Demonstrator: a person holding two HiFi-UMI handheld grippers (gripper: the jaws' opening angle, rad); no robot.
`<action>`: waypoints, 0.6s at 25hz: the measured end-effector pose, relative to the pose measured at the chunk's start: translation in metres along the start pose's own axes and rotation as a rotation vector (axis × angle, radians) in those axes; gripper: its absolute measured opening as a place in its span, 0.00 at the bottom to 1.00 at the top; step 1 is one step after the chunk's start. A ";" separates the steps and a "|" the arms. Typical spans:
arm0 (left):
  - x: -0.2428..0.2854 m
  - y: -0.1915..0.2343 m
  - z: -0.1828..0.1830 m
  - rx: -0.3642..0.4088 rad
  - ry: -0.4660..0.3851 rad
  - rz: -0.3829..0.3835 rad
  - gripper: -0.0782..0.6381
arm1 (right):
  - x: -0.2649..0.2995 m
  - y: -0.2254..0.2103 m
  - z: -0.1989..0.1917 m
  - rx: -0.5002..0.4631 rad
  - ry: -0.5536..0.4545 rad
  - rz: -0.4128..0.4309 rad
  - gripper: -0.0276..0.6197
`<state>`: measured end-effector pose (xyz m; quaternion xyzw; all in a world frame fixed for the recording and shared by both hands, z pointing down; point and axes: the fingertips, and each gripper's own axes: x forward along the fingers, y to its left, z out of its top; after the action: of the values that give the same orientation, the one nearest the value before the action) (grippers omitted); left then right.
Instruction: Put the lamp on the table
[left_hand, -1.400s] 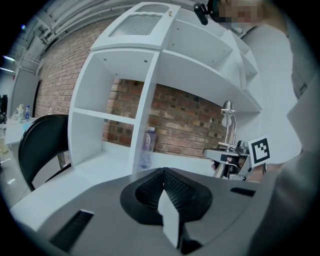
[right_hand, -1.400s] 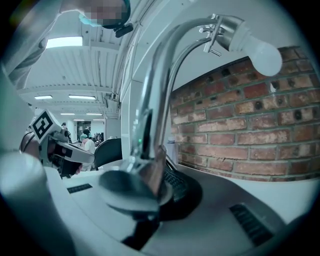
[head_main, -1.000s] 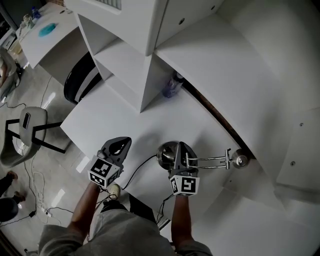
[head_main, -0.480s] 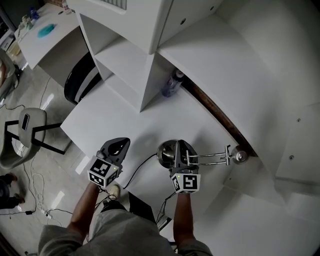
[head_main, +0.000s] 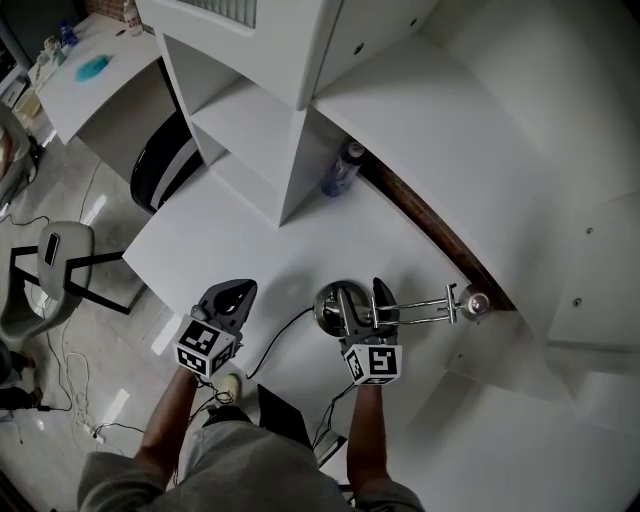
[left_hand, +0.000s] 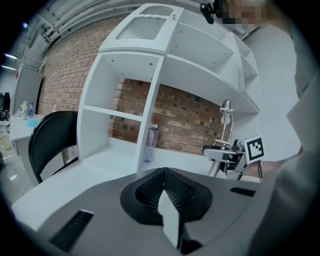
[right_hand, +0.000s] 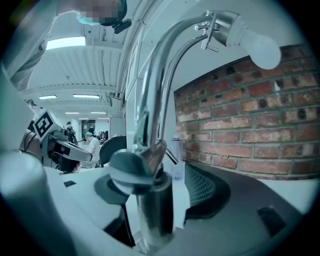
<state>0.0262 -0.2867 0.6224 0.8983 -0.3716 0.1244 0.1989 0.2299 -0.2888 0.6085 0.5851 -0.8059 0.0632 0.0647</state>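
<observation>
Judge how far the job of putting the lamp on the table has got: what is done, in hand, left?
Done, it seems: the lamp stands upright with its base on the white table. In hand: the right tool sits round the stem, jaws apart, not clamping it; the left tool is shut and empty, off to the side. Left: probably only drawing the right tool clear.
</observation>
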 end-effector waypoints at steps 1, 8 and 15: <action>-0.001 0.000 -0.001 0.002 0.001 0.001 0.11 | -0.001 0.000 0.000 0.002 0.002 -0.002 0.50; -0.008 -0.003 -0.003 0.002 0.004 0.008 0.11 | -0.011 0.002 0.000 -0.006 0.011 -0.001 0.50; -0.013 -0.012 -0.004 0.009 0.009 0.002 0.11 | -0.024 0.002 0.002 -0.001 0.016 -0.004 0.50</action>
<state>0.0257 -0.2691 0.6178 0.8982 -0.3710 0.1304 0.1962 0.2354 -0.2662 0.6025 0.5862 -0.8042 0.0673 0.0714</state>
